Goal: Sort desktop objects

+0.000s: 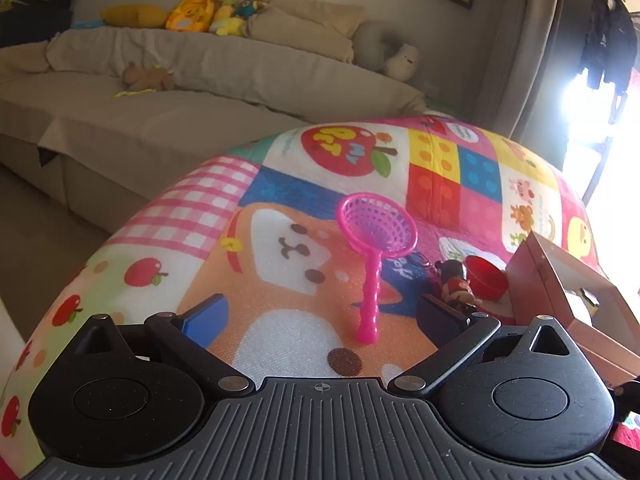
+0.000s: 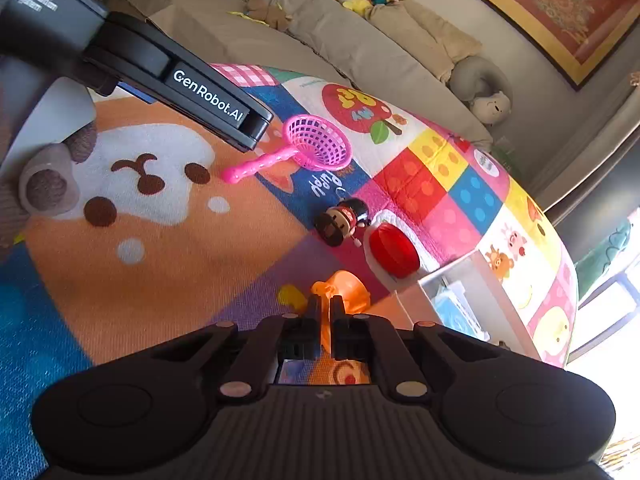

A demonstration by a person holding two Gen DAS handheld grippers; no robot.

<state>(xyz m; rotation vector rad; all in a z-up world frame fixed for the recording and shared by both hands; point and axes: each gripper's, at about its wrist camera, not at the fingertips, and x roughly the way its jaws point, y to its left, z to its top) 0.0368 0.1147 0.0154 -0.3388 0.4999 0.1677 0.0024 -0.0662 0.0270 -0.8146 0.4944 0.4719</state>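
Note:
A pink toy strainer (image 1: 376, 248) lies on the colourful play mat (image 1: 280, 184), handle toward me. My left gripper (image 1: 324, 312) is open, its fingers either side of the handle's end, just short of it. A small doll (image 1: 454, 284) and a red bowl (image 1: 486, 280) lie to the right. In the right wrist view, my right gripper (image 2: 325, 312) is shut on an orange toy (image 2: 344, 292). The strainer (image 2: 304, 148), doll (image 2: 342, 222) and red bowl (image 2: 394, 248) lie ahead of it. The left gripper's body (image 2: 208, 100) reaches in from the upper left.
A cardboard box (image 1: 572, 300) stands at the mat's right edge; it also shows in the right wrist view (image 2: 452, 292). A beige sofa (image 1: 160, 92) with plush toys (image 1: 224, 8) lies behind the mat. A bright window is at the far right.

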